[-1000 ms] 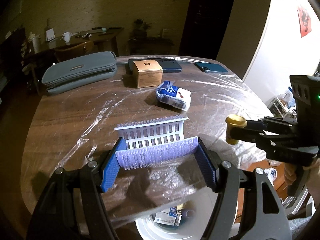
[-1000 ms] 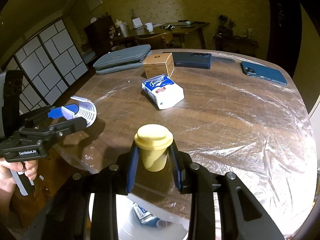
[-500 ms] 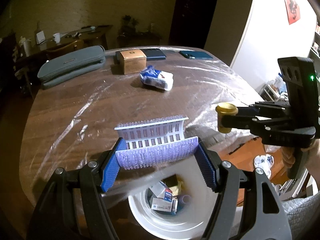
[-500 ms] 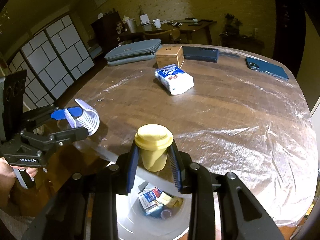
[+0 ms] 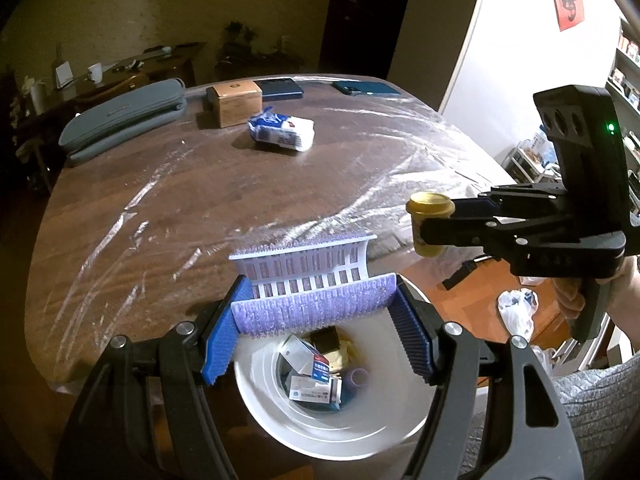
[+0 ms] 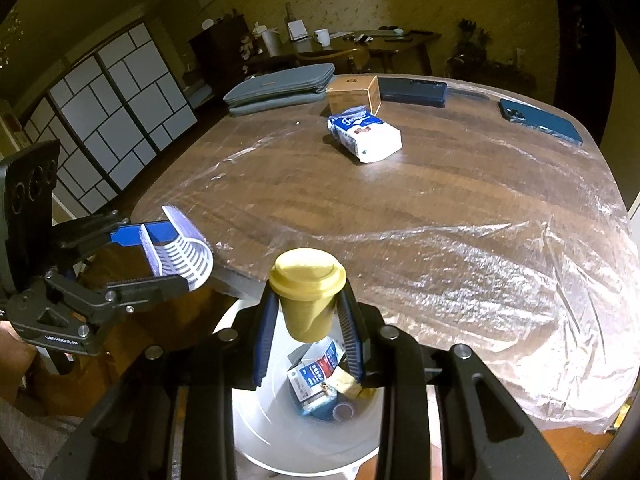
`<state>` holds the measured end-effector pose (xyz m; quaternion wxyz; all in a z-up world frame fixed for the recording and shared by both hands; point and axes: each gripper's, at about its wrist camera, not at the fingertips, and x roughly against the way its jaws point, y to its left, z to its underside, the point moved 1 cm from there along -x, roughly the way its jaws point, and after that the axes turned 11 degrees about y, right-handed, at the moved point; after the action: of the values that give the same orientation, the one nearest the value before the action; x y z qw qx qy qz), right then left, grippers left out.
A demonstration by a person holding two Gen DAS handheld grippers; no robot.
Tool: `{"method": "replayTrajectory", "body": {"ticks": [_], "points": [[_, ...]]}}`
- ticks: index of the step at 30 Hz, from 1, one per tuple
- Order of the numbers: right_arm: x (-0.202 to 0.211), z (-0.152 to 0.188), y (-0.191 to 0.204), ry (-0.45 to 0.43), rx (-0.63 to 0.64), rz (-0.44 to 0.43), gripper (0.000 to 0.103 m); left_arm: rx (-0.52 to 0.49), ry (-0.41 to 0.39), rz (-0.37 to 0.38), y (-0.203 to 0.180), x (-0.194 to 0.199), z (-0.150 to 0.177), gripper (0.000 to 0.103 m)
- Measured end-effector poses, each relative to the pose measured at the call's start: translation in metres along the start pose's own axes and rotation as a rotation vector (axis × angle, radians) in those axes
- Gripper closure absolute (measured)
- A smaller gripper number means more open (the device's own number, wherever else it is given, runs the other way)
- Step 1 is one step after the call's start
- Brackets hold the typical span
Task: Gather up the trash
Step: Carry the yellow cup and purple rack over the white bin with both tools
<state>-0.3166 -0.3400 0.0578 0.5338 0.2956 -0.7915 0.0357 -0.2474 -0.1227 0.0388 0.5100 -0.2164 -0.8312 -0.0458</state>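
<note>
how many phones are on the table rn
2. One dark phone lies at the far edge just right of the wooden box; the other blue phone lies near the far right corner. Something smaller could be hidden behind the box.

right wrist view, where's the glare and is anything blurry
Right wrist view: glare streaks on the plastic table cover, and the white bin is bright and smeared. Left wrist view: the bin rim is blurred too, with daylight washing out the right wall.

Glossy clear film [image 6: 500,264] covers the wooden table [image 6: 320,200]; the white bin [image 5: 360,420] looks smooth plastic
</note>
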Motion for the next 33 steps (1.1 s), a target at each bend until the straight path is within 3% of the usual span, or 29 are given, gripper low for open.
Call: {"method": "replayTrajectory", "body": {"ticks": [33], "points": [[-0.037, 0.044, -0.001, 0.14, -0.007, 0.002, 0.072, -0.005, 0.179, 0.019, -0.01, -0.048, 0.042, 0.033]]}}
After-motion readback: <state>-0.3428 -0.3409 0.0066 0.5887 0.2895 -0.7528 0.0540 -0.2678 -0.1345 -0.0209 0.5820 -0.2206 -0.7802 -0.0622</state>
